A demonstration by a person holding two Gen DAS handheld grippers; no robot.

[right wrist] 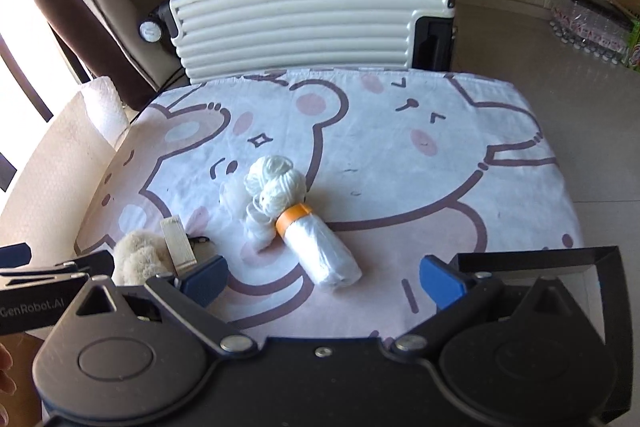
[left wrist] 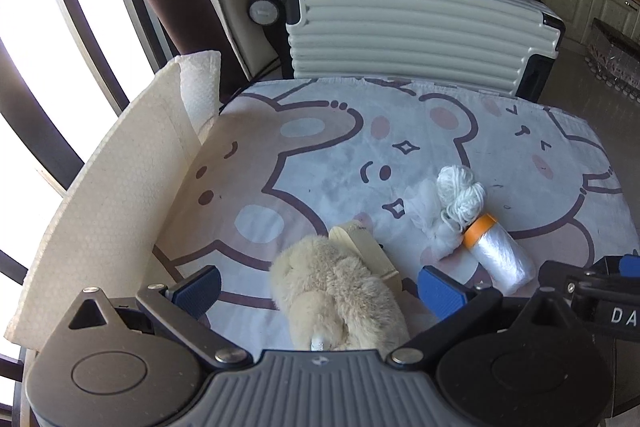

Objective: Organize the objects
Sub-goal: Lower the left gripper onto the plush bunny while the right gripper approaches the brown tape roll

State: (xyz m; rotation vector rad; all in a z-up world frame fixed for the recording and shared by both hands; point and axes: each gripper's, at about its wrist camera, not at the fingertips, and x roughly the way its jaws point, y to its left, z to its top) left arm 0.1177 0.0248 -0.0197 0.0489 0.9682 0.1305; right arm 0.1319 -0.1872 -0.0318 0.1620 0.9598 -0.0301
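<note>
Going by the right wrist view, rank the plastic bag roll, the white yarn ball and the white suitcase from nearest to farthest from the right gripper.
1. plastic bag roll: on the cloth just ahead of the right gripper.
2. white yarn ball: beyond the roll's orange end, touching it.
3. white suitcase: on the floor past the table's far edge.

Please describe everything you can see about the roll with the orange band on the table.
The roll is a cylinder of thin, translucent white plastic film, wound tight, with an orange band around its far end. It lies on its side on the bear-print cloth, slanted. At the banded end it touches the white yarn ball. No tool holds it; the right tool is open just in front of it.
</note>
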